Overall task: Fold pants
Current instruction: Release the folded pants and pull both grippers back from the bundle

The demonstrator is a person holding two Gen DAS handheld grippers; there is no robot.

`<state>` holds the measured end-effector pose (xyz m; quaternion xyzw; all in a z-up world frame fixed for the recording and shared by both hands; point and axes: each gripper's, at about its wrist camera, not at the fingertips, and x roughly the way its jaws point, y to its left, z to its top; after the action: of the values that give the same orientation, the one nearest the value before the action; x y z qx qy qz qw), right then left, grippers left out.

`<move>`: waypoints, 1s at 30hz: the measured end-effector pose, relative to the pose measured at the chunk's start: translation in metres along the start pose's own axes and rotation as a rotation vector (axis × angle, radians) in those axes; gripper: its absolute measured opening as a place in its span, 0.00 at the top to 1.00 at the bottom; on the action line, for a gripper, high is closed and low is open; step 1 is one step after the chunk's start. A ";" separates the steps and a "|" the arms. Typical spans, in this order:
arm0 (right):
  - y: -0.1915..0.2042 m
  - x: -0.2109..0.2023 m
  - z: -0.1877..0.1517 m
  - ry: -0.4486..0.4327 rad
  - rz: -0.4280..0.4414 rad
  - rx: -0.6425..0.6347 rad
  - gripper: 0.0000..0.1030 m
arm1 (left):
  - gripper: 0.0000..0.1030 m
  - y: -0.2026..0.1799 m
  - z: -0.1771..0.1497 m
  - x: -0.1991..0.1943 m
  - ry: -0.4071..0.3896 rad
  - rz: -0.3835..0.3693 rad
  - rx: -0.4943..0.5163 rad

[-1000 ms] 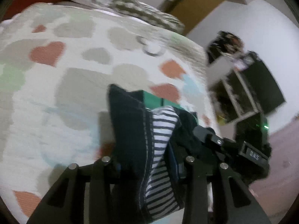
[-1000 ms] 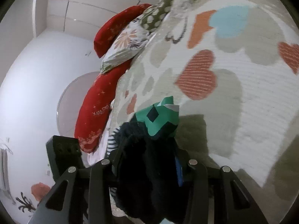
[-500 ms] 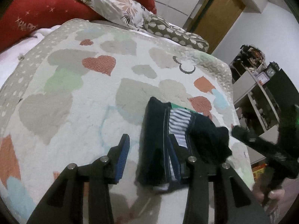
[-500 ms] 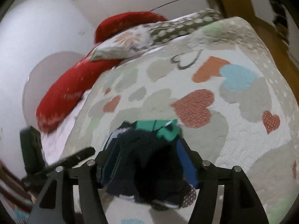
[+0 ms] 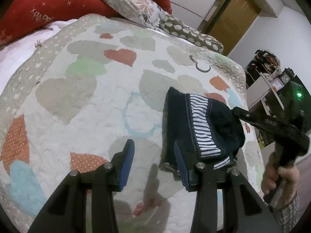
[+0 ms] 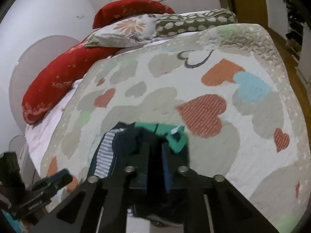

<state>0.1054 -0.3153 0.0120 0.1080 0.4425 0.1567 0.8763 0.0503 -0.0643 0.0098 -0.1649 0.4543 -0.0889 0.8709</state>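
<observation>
Seeing left gripper (image 5: 153, 155) spread wide, nothing between its pads, hovering over the heart-print blanket (image 5: 81, 104); the folded pants (image 5: 198, 128) sit just right of its right finger. My right gripper (image 6: 155, 159) has fingers nearly together over the dark bundle; can't tell if it's pinching cloth.

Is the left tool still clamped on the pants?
No. The left tool is open, its fingers spread, and the pants lie on the blanket beside its right finger.
</observation>
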 end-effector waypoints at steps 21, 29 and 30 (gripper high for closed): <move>0.011 0.056 -0.001 0.111 0.001 0.074 0.87 | 0.47 0.005 -0.016 -0.019 -0.021 0.043 0.020; 0.002 0.008 -0.010 -0.019 0.051 0.140 0.74 | 0.42 0.011 -0.018 -0.013 -0.003 0.047 -0.001; 0.006 0.000 -0.015 -0.041 0.029 0.126 0.72 | 0.42 0.010 -0.019 -0.011 0.002 0.049 0.006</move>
<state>0.0922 -0.3090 0.0046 0.1723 0.4320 0.1390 0.8743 0.0281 -0.0558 0.0042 -0.1511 0.4588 -0.0688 0.8729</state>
